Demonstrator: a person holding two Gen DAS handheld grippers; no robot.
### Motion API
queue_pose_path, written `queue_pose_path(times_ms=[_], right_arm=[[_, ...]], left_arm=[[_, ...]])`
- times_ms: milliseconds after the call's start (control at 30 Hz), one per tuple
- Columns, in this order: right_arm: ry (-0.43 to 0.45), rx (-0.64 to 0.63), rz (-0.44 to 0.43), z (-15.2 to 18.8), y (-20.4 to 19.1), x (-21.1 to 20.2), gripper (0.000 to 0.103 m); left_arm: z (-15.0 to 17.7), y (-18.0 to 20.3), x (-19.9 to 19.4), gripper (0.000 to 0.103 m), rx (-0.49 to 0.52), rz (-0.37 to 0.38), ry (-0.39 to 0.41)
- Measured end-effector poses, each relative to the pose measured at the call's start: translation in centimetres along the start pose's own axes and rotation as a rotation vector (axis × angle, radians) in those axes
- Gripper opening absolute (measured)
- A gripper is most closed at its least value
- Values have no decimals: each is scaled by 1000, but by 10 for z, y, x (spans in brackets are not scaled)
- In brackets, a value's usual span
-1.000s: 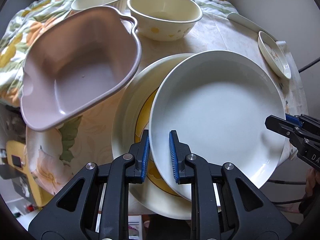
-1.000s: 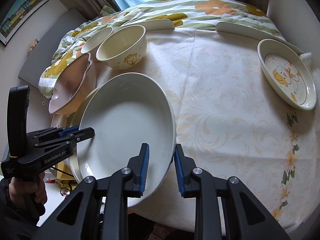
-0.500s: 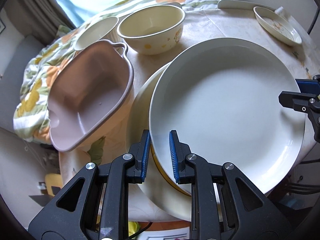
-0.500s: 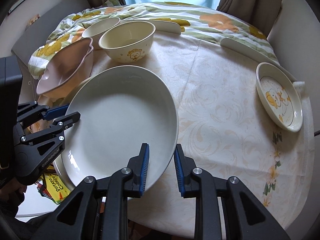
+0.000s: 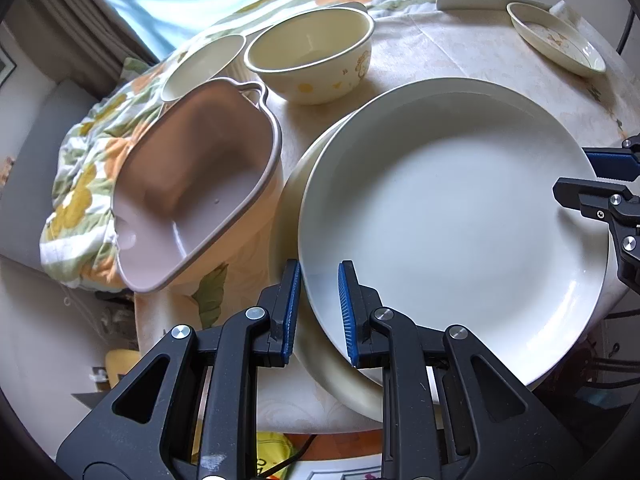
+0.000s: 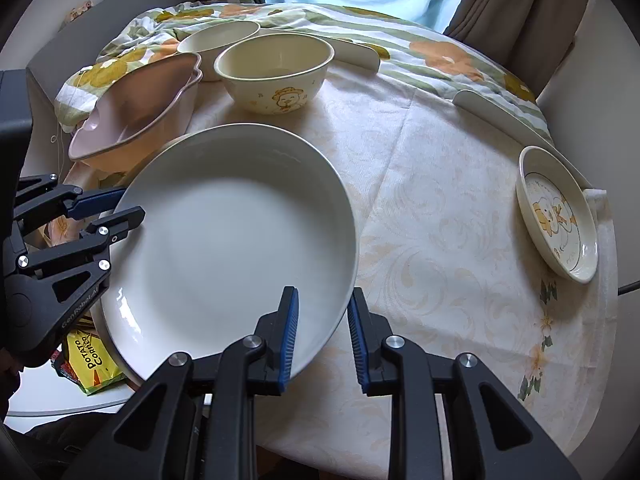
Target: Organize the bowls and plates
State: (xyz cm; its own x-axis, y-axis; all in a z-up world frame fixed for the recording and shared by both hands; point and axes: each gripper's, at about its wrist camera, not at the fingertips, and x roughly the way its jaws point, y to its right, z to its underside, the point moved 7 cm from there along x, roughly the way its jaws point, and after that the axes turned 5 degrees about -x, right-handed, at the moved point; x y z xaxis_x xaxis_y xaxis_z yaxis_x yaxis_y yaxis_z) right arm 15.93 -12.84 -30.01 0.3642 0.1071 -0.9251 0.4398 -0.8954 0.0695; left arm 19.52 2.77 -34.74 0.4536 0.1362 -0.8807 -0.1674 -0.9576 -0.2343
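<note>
A large white plate lies on a cream plate at the table's near edge; it also shows in the right wrist view. My left gripper straddles the white plate's left rim with its jaws a little apart. My right gripper straddles the opposite rim, jaws slightly wider. A pink handled dish, a cream bowl and a second bowl stand behind. A small duck plate sits at the far right.
A floral cloth is bunched along the table's back. The table edge runs close under both grippers. A snack packet lies below the table at the left.
Both cameras have risen and tilted, so more of the table's back shows. The right gripper's jaws have opened a little around the white plate's rim.
</note>
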Motion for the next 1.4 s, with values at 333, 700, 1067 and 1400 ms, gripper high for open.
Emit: queue_pose_path(times_ms=[333,700,1067,1400], right_arm=[[4,-1,-4,1,-2,1,23],[13,11,-13,1,-2,0,23],[136,186,-104,-8,35,-52,51],[222,522,37,32,130,-126,103]], left_arm=[[4,-1,-7,17,32,-49,9],[3,-6,-8,17,5,-26,1],[-52,-17,-87,102,-96,85,204],[-162,60,-128,103,100,402,321]])
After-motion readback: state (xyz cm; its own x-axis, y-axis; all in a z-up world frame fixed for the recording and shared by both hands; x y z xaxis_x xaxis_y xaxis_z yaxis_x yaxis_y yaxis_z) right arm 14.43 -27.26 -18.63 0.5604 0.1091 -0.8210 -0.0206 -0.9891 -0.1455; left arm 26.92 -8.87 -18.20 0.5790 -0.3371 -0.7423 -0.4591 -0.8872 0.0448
